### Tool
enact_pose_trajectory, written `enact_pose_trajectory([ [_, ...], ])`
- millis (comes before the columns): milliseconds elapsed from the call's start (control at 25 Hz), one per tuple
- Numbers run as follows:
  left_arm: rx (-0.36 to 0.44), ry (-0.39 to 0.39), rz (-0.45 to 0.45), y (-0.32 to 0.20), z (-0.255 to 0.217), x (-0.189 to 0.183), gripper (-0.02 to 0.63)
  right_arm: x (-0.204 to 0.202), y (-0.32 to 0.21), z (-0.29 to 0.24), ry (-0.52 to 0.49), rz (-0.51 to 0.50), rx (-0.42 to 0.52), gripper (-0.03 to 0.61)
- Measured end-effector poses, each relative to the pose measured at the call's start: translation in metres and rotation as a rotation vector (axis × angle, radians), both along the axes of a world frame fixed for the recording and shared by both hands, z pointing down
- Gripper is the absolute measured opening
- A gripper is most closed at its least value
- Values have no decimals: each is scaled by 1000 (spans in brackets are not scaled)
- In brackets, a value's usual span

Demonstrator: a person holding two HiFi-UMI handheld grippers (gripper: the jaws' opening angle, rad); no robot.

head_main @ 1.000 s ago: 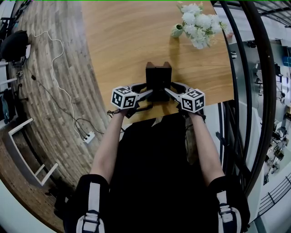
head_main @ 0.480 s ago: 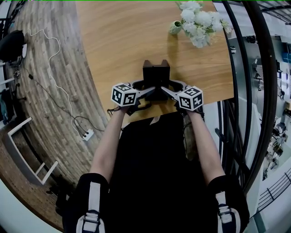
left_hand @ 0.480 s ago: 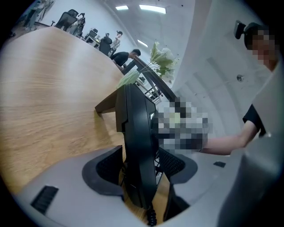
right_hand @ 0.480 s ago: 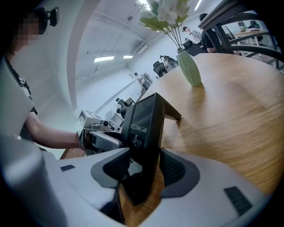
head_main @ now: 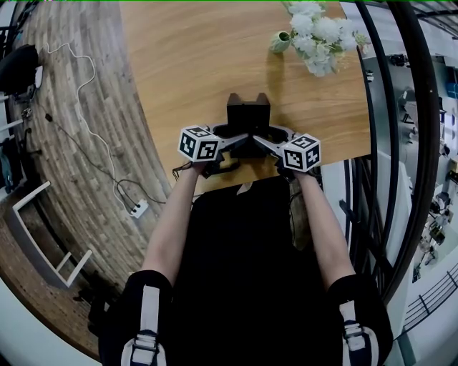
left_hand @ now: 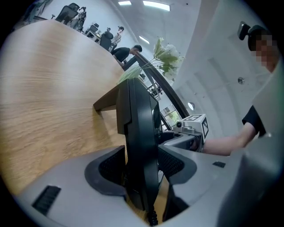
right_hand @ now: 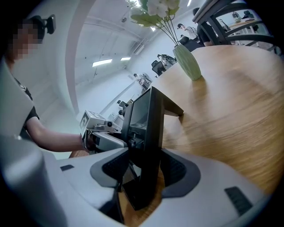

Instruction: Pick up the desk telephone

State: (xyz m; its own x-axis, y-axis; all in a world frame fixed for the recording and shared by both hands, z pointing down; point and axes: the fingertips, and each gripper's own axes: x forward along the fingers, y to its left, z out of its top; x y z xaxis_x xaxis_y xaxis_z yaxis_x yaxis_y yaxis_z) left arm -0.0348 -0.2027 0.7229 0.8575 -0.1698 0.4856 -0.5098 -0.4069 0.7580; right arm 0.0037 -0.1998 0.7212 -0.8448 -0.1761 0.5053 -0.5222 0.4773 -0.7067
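Black desk telephone [head_main: 248,114] on a wooden table [head_main: 186,64], between two grippers
Left gripper [left_hand: 141,164] and right gripper [right_hand: 144,170] jaws have just opened, released, each straddling a telephone edge

A light wooden table [head_main: 186,64] stands on a floor of grey-brown planks [head_main: 64,179]. A vase of white flowers [head_main: 315,32] sits near the table's far right corner. A white power strip [head_main: 138,209] lies on the floor beside a trailing cable. Curved black railings [head_main: 404,143] line the right. Ceiling light strips [left_hand: 155,5] glow overhead.
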Motion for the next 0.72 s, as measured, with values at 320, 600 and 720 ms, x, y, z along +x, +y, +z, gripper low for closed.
enact_pose_trajectory([
  [320,-9,5,-3,0,1,1,245,1,0,3,-20,39,-46,224],
  [600,13,-15,-31,0,0,1,233,2,0,4,-3,58,-70,222],
  [720,9,-22,-45,-1,-1,0,233,1,-1,3,12,63,-76,222],
])
